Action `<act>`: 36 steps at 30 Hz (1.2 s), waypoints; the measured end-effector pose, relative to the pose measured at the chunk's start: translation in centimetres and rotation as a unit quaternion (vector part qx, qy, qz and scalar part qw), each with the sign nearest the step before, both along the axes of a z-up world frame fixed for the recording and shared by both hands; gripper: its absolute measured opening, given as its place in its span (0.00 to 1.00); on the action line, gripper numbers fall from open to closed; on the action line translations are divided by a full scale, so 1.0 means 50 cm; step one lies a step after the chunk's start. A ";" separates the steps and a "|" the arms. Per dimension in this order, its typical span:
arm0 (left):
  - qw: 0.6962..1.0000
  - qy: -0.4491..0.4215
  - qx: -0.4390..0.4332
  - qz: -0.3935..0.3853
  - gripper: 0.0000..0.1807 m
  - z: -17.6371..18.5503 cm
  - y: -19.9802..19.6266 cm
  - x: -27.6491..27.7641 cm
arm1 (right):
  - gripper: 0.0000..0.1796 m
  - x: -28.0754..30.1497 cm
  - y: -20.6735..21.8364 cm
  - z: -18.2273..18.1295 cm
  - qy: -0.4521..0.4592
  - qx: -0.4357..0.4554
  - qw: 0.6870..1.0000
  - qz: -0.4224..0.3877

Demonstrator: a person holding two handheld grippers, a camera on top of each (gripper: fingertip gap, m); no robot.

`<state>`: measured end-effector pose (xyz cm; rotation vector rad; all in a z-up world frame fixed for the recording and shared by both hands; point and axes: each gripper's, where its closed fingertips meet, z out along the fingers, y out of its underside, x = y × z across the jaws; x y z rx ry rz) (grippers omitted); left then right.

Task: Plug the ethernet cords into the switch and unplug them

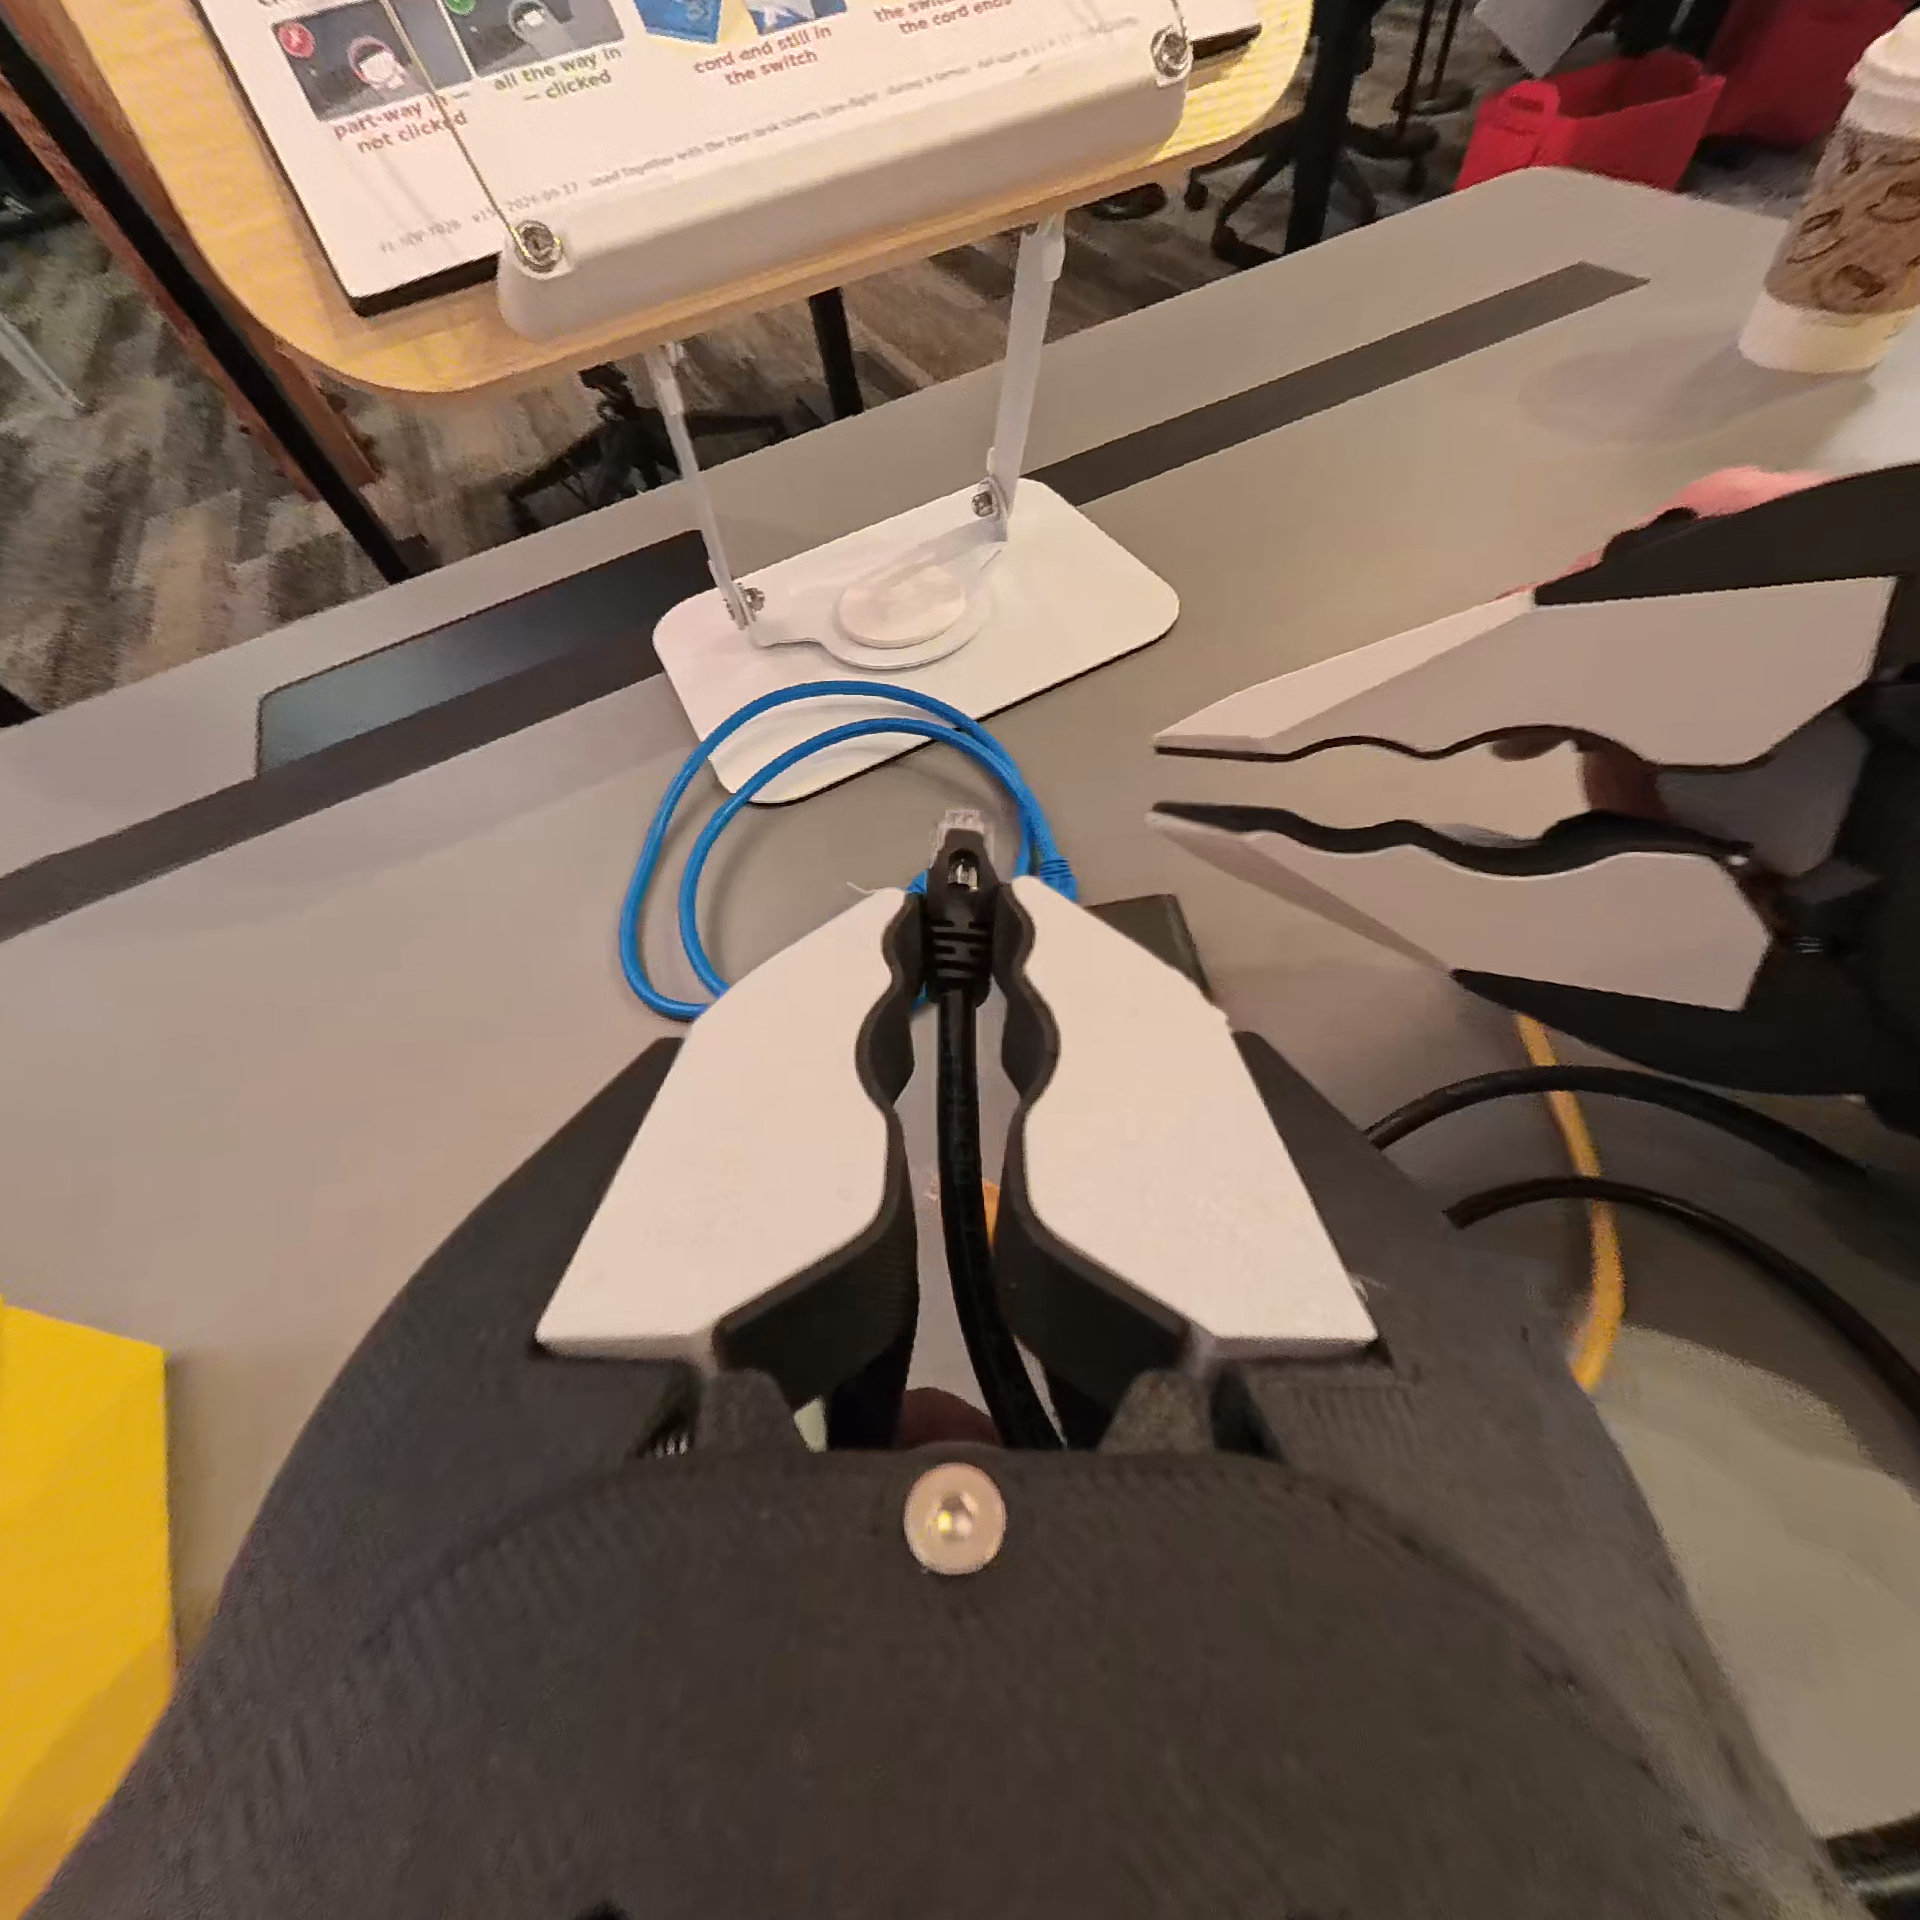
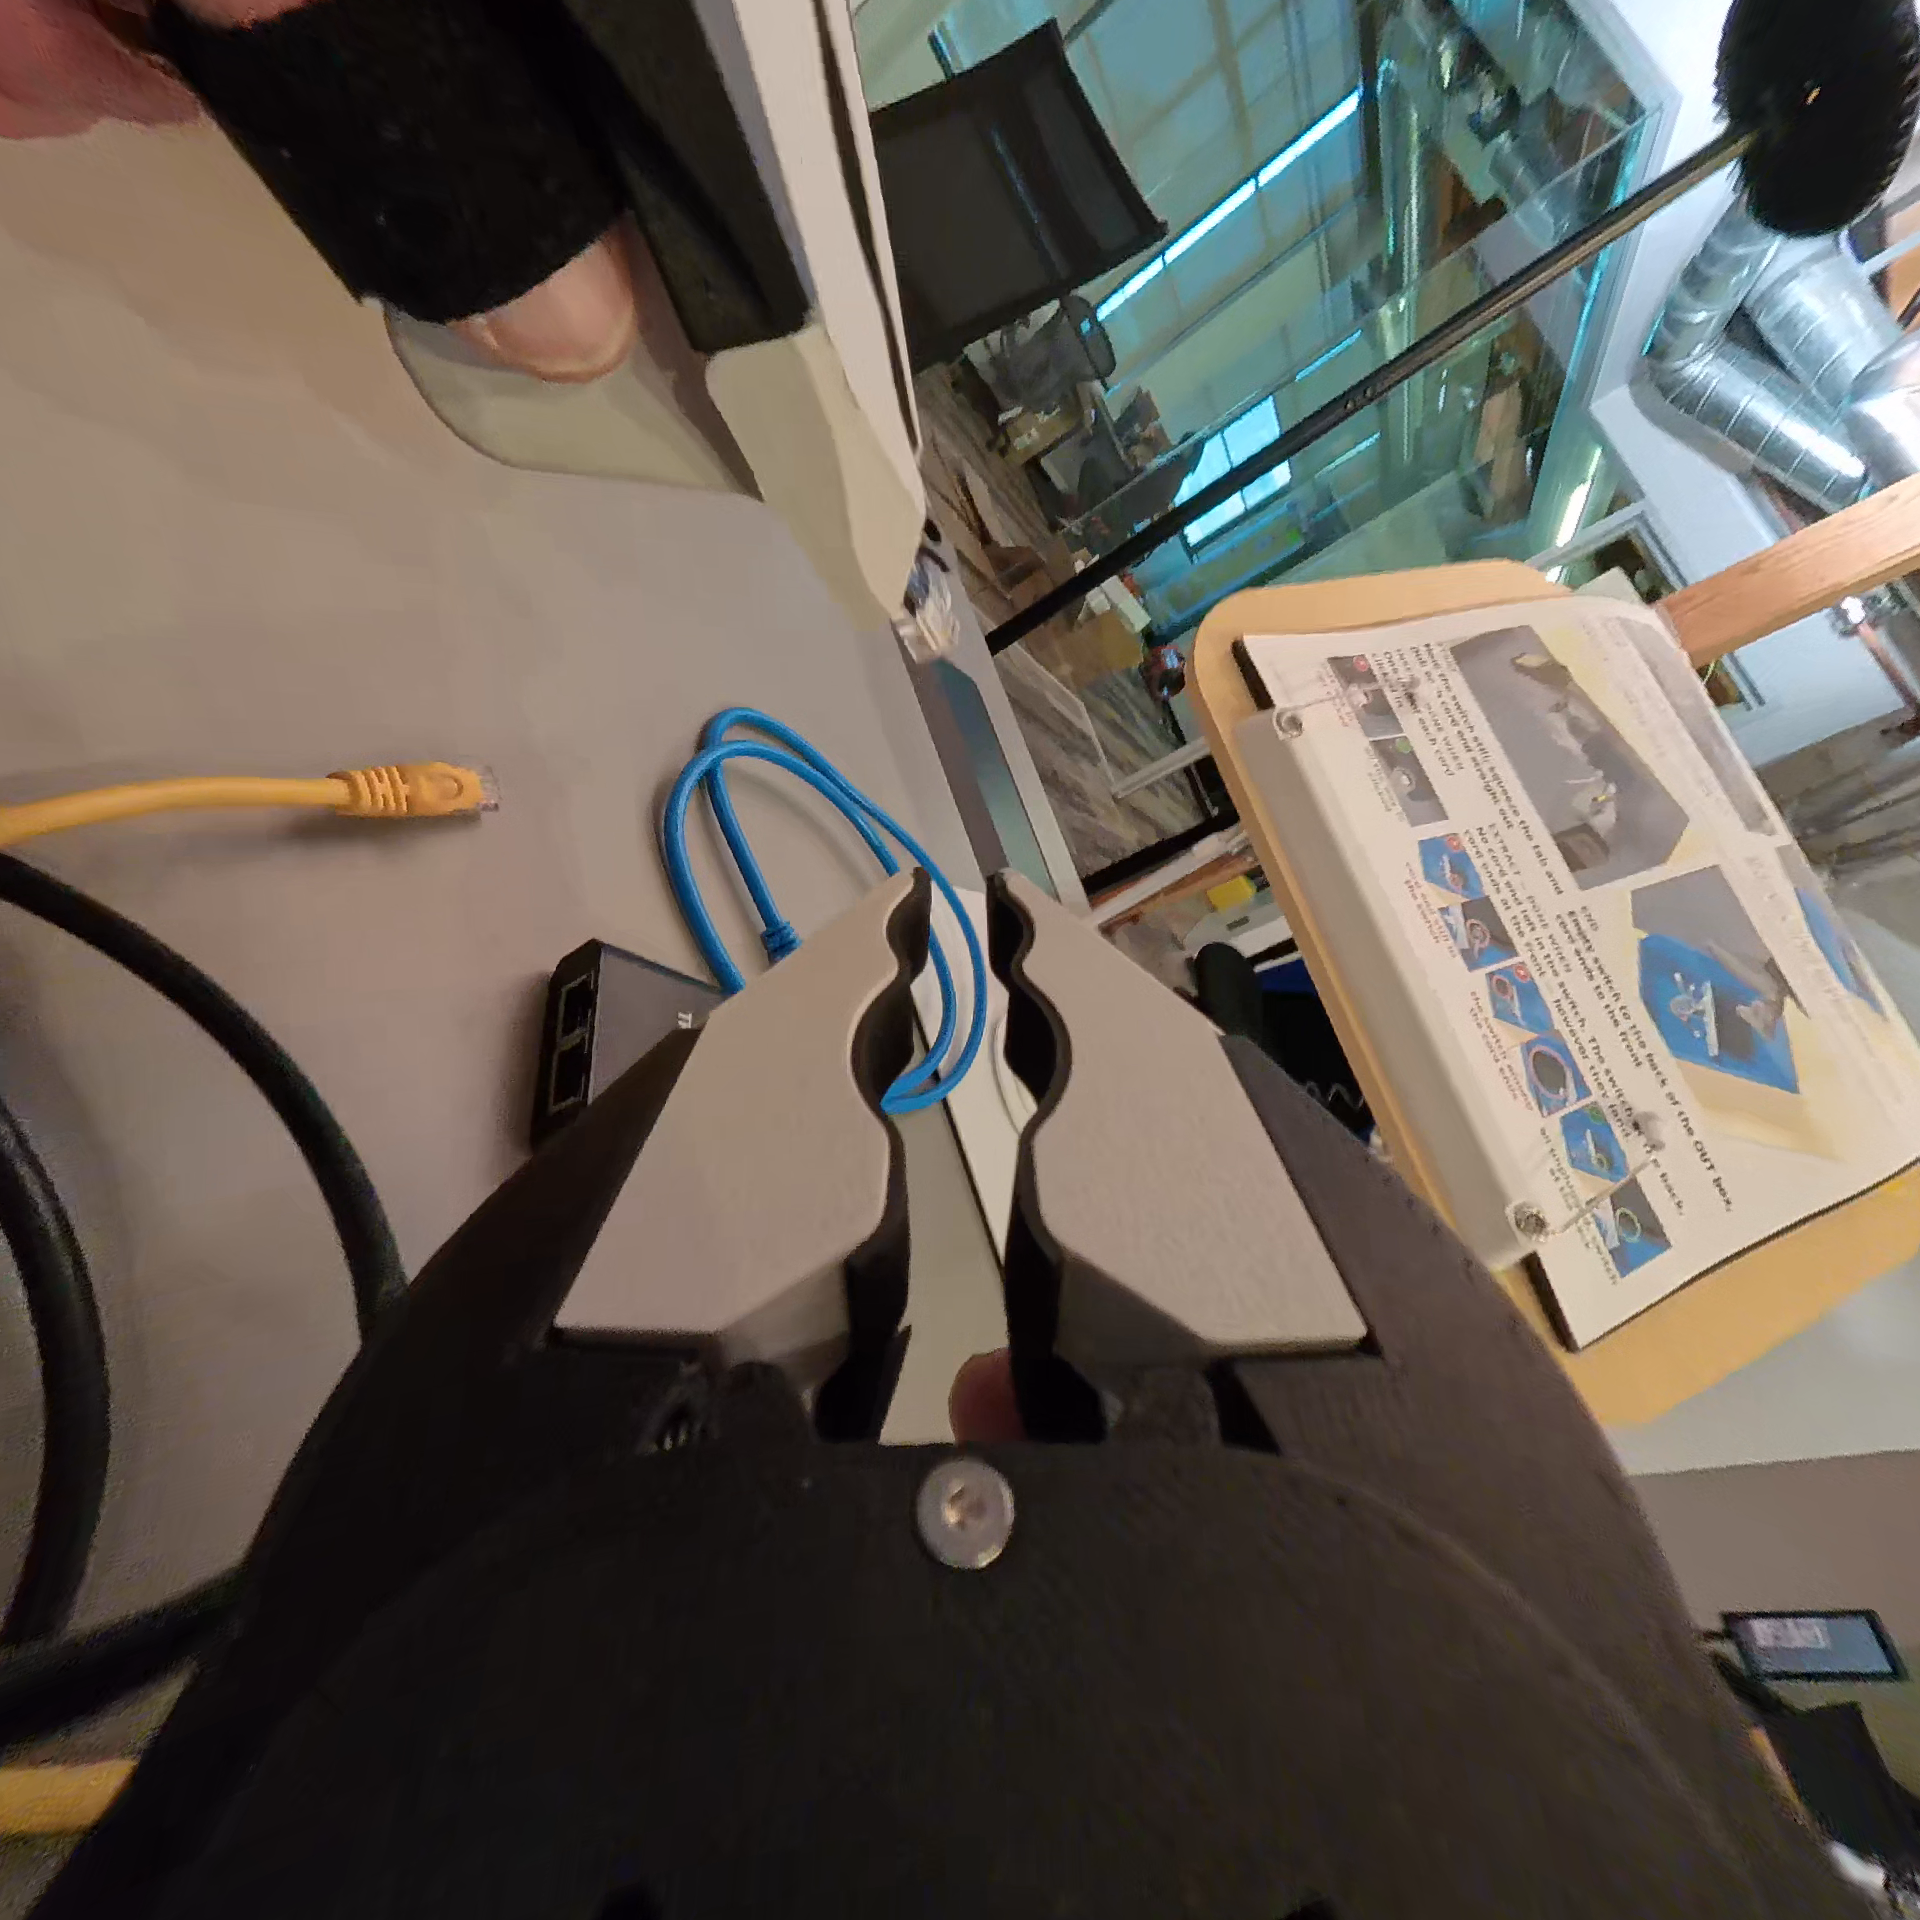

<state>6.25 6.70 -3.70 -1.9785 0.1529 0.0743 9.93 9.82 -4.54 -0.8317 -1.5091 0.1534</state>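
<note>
My left gripper (image 1: 961, 896) is shut on the black ethernet cord (image 1: 961, 1122) just behind its plug (image 1: 961, 836), which sticks out past the fingertips above the table. The black switch (image 2: 592, 1023) lies on the grey table with its ports showing; in the left wrist view only its corner (image 1: 1148, 925) shows behind my finger. A coiled blue cord (image 1: 665, 862) lies beside the switch. A yellow cord's plug (image 2: 416, 790) lies loose on the table. My right gripper (image 2: 957, 883) is slightly open and empty, to the right of the left gripper and above the switch.
A white stand (image 1: 1101, 613) holding an instruction sheet (image 2: 1558, 935) is behind the cords. Thick black cables (image 2: 208, 997) curve over the table at the right. A paper cup (image 1: 1849, 229) stands far right. A yellow object (image 1: 73, 1507) is near left. Some 6 cm of space lies between my two pairs of fingers.
</note>
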 end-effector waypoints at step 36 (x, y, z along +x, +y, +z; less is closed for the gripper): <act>0.997 0.016 -0.023 0.077 0.07 -0.067 0.050 -0.093 | 0.08 0.039 0.026 0.002 -0.014 -0.047 0.997 -0.067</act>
